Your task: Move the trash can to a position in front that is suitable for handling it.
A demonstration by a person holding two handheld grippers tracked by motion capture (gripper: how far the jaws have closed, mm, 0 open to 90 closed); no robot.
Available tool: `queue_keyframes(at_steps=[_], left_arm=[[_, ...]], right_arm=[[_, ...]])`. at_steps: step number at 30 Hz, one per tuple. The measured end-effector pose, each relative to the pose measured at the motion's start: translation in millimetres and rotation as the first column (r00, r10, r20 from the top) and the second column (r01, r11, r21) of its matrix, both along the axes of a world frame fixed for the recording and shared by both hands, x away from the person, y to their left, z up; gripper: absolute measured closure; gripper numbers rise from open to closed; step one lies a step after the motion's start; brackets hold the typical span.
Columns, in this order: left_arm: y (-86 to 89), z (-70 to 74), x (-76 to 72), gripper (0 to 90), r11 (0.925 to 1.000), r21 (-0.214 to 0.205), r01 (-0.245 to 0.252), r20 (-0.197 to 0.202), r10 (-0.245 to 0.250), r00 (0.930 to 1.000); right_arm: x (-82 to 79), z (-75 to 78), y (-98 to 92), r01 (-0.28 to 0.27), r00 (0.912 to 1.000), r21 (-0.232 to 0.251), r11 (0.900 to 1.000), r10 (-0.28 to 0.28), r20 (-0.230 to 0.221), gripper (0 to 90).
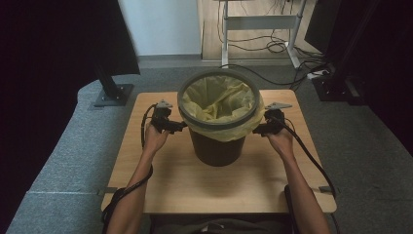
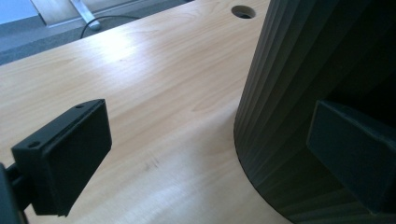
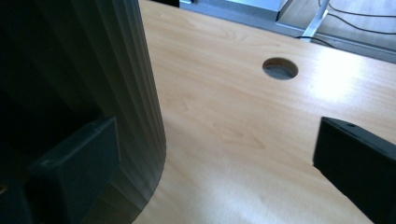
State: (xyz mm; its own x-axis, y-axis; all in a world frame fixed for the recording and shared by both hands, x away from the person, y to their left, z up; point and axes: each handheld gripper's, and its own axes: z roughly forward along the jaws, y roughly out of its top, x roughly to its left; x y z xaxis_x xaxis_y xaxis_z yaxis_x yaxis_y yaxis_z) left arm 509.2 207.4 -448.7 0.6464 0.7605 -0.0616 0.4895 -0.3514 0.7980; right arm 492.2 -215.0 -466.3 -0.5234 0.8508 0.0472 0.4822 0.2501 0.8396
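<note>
A dark ribbed bin [image 1: 216, 148] stands mid-table, lined with a yellow bag [image 1: 219, 97] whose edge folds over the rim under a grey ring [image 1: 254, 105]. My left gripper [image 1: 169, 125] is against the bin's left side just below the bag's overhang. My right gripper [image 1: 265, 128] mirrors it on the right side. In the left gripper view the gripper [image 2: 210, 126] is open, with the bin wall [image 2: 289, 93] behind one jaw. In the right gripper view the gripper [image 3: 217, 140] is also open, one jaw beside the bin wall [image 3: 116, 70]. Neither holds anything.
The wooden table [image 1: 219, 187] has a round cable hole [image 3: 280, 68] near its far edge. A black stand base [image 1: 113, 93] sits on the floor at far left. A metal desk frame [image 1: 258, 22] and loose cables [image 1: 277, 46] lie beyond the table.
</note>
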Motion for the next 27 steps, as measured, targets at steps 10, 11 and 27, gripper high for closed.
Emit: queue_keyframes(at_steps=[10,11,27], left_arm=[[4.9,-2.8,-40.2,0.0,0.9994,-0.014,0.033,0.006,-0.033,0.9994],[5.8,-3.2,-44.0,0.0,0.9992,-0.018,0.034,0.005,-0.034,0.9994],[16.5,-9.1,-88.9,0.3,0.9994,-0.032,0.009,0.044,-0.008,0.999]], right_arm=[[-36.7,-1.5,-0.6,-0.031,0.9995,0.005,0.9995,0.031,0.011,0.0],[-39.7,-1.8,-0.2,-0.032,0.9994,0.007,0.9995,0.032,0.012,0.0],[-79.0,-3.1,11.7,-0.045,0.9976,-0.004,0.999,0.046,0.052,0.0]])
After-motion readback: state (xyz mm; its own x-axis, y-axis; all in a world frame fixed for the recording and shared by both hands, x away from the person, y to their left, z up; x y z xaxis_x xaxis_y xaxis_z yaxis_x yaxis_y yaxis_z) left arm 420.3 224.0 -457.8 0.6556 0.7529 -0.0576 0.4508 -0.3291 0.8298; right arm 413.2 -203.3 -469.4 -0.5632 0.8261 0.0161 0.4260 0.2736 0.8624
